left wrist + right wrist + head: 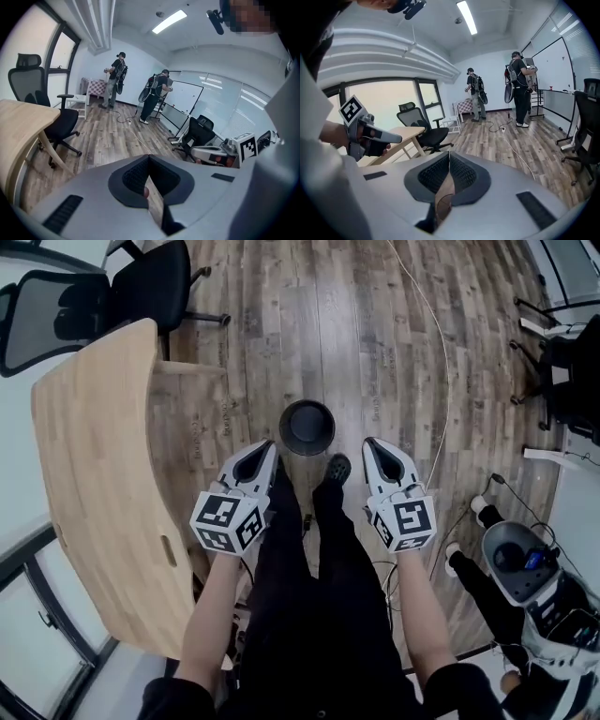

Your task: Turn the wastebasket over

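Directly ahead of the person's shoes (337,467), the black wastebasket (307,427) stands on the wooden plank floor (375,324), seen from above as a dark round with a paler ring at its edge; whether that face is the mouth or the base I cannot tell. It sits just past the tips of both tools and between their two lines, touched by neither. The left gripper (266,448) is held out over the person's left leg, angled forward and down, and its own view shows the jaws pressed together with nothing caught in them, only a thin slit of floor showing below the tips. The right gripper (370,444) is held the same way beside it over the right leg, jaws likewise closed tight and empty. A curved pale wooden table (94,474) runs along the left side, with a black office chair (150,282) at its far end. A thin white cable (437,352) trails over the floor on the right, and a second person (487,582) crouches at the lower right edge
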`<state>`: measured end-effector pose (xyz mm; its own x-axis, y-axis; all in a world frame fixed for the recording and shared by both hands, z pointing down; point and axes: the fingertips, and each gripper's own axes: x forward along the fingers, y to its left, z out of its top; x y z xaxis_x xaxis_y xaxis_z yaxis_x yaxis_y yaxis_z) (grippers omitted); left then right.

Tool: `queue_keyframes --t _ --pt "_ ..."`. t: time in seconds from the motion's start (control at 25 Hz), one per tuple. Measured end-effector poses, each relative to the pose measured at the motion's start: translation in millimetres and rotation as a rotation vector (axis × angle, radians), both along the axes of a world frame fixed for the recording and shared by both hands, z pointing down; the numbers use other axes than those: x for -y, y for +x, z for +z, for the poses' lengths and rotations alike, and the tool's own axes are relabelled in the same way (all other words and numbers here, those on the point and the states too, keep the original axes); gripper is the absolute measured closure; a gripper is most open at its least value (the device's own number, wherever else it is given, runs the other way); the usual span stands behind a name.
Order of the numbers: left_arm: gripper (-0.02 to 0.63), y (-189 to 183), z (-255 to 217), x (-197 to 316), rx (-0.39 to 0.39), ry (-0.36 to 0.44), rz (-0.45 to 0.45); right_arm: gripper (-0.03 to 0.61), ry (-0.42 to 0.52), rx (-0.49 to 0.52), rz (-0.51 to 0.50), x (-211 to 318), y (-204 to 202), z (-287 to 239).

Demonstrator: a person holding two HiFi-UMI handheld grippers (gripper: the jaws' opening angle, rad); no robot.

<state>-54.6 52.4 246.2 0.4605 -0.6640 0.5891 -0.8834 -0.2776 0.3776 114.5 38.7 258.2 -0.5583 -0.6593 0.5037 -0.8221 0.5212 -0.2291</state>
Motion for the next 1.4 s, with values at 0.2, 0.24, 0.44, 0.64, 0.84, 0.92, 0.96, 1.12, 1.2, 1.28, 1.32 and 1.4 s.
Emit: queue_keyframes --t 0.2,0.24,0.44,0.64,0.84,0.92,0.96,1.12,1.2,1.28,1.32,1.4 --pt "0.597 -27.4 60.8 2.0 -0.015 -0.059 0.031 0.546 -0.04 -0.052 0.016 -4.0 -20.5 52.9" --pt "0.597 -27.1 73.8 3.4 -0.014 -0.076 0.039 0.546 -0.051 -0.057 0.019 -2.3 -19.0 65.1" --pt "0.597 -28.6 124.9 17.1 0.002 -0.121 0.084 0.546 -0.1 -0.074 0.017 8.8 -17.5 114.4" --pt "0.597 -24.7 177.0 27.7 0.033 -0.172 0.11 0.546 -0.149 -0.087 -0.003 14.6 -13.0 163.3" --pt "0.597 -30.9 237.1 29.1 0.054 -0.228 0.114 0.546 -0.189 -0.107 -0.022 15.1 -19.2 215.0" --pt "0.597 -33.6 259.7 27.7 0.053 -0.257 0.105 0.546 -0.2 -0.115 -0.028 15.3 -23.0 232.4" --pt "0.597 -34.7 271.7 27.8 0.049 -0.272 0.099 0.546 -0.206 -0.118 -0.029 16.3 -24.8 241.4" --pt "0.595 -37.5 319.6 28.0 0.057 -0.322 0.083 0.546 -0.233 -0.117 -0.033 18.0 -31.4 274.5" --pt "0.595 -37.2 343.2 26.0 0.104 -0.336 0.102 0.546 -0.242 -0.117 -0.041 16.2 -32.4 289.4" --pt "0.595 -33.7 364.3 22.6 0.123 -0.363 0.113 0.546 -0.252 -0.119 -0.045 13.2 -31.1 303.0" --pt "0.595 -31.3 373.4 20.0 0.108 -0.388 0.102 0.546 -0.259 -0.119 -0.044 10.6 -30.2 309.0" --pt "0.595 -27.2 390.4 15.0 0.031 -0.453 0.031 0.546 -0.273 -0.119 -0.04 5.3 -29.0 319.4"
